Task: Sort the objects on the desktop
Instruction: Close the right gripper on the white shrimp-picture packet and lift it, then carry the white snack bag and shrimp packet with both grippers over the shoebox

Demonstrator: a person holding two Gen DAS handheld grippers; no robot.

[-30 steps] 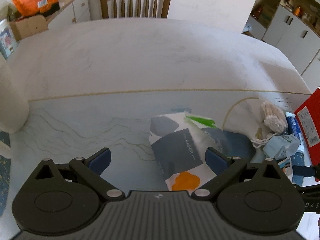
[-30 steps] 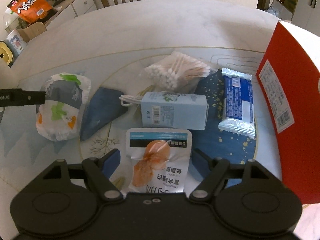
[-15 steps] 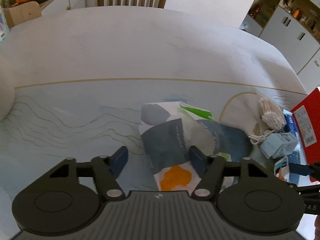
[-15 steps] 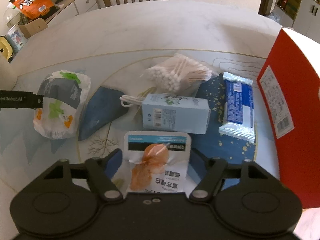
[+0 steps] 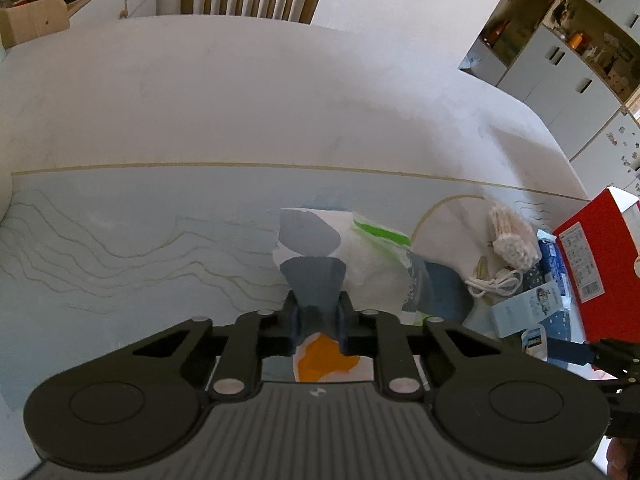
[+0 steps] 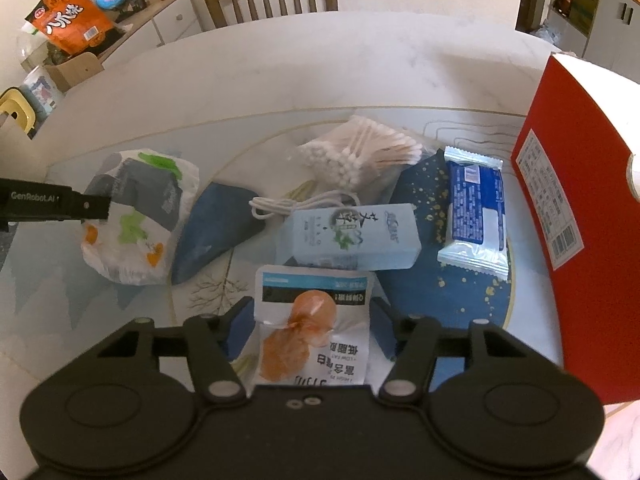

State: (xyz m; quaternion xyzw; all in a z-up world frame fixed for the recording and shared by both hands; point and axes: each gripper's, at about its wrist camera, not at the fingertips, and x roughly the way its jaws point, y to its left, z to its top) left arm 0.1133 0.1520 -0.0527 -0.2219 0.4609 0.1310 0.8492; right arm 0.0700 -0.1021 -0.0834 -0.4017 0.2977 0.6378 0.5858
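The left gripper [image 5: 318,322], its jaws just closed, pinches a tissue pack [image 5: 344,256] lying on the table mat [image 5: 120,240]. The right gripper [image 6: 310,332], jaws closing, straddles a snack pouch [image 6: 312,320] just before a light-blue carton [image 6: 348,236]; whether it grips, I cannot tell.

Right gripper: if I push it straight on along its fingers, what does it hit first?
The right gripper already straddles the snack pouch; just past that comes the pale blue carton, lying crosswise, though the depth is uncertain.
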